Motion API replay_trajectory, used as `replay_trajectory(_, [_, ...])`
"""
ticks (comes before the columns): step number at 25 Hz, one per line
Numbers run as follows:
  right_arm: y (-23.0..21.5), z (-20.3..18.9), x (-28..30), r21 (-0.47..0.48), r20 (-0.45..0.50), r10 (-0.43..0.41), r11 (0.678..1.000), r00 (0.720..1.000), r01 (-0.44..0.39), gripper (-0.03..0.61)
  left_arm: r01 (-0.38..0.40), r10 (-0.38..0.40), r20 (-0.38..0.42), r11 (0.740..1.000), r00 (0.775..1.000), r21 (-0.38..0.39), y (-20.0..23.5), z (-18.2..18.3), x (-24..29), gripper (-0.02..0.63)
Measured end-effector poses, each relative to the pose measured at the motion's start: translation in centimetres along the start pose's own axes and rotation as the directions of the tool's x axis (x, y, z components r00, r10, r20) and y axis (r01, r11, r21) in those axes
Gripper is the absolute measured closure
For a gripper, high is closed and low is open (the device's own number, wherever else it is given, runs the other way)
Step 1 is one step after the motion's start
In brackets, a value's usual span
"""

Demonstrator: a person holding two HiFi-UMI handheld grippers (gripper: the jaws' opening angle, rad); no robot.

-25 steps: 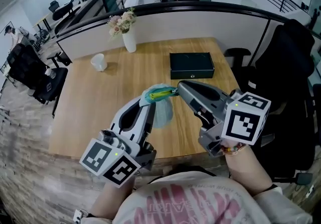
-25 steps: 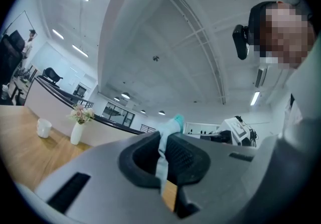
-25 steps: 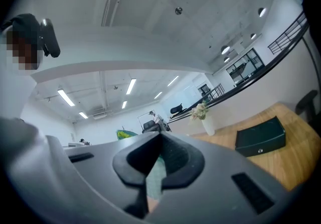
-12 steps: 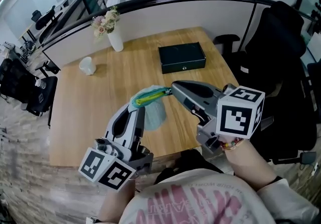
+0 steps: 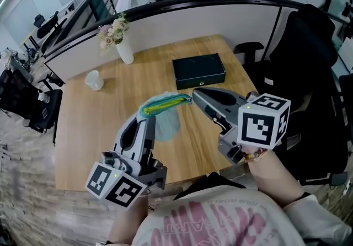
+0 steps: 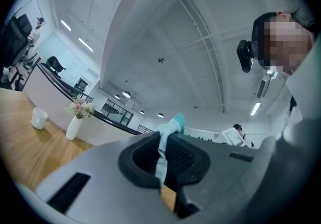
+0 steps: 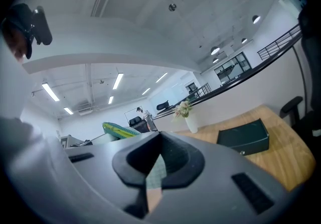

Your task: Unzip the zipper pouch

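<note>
The zipper pouch (image 5: 165,121) is pale blue with a yellow-green zipper strip (image 5: 160,103) along its top. It hangs in the air above the wooden table (image 5: 94,129), between both grippers. My left gripper (image 5: 151,120) comes up from below, shut on the pouch's left side. In the left gripper view a fold of pale blue fabric (image 6: 161,153) is pinched in the left gripper (image 6: 163,143). My right gripper (image 5: 194,96) is shut on the strip's right end. The right gripper view shows light fabric (image 7: 156,172) in the right gripper (image 7: 158,156), with the pouch's strip (image 7: 120,130) beyond it.
A black box (image 5: 198,71) lies on the far right of the table. A white vase with flowers (image 5: 122,47) and a white cup (image 5: 93,80) stand at the far left. A black office chair (image 5: 311,68) is right of the table.
Both grippers have shifted a little with the pouch still pinched between them. The strip now lies more stretched out from left to right.
</note>
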State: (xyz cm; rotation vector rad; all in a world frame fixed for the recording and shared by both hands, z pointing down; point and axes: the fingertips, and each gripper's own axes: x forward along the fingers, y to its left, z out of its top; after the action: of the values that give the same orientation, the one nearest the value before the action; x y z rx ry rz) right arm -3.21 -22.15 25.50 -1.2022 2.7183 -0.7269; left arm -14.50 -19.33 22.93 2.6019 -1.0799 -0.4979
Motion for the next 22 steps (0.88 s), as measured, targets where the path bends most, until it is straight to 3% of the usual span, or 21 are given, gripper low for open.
replay_trajectory(22, [-6.4,4.0,0.8,-0.010,0.028,-0.061,0.998,0.998,0.062,0.581,0.006,-0.006,0.025,1.000,1.000,0.011,1.5,1.7,5.2,0.603])
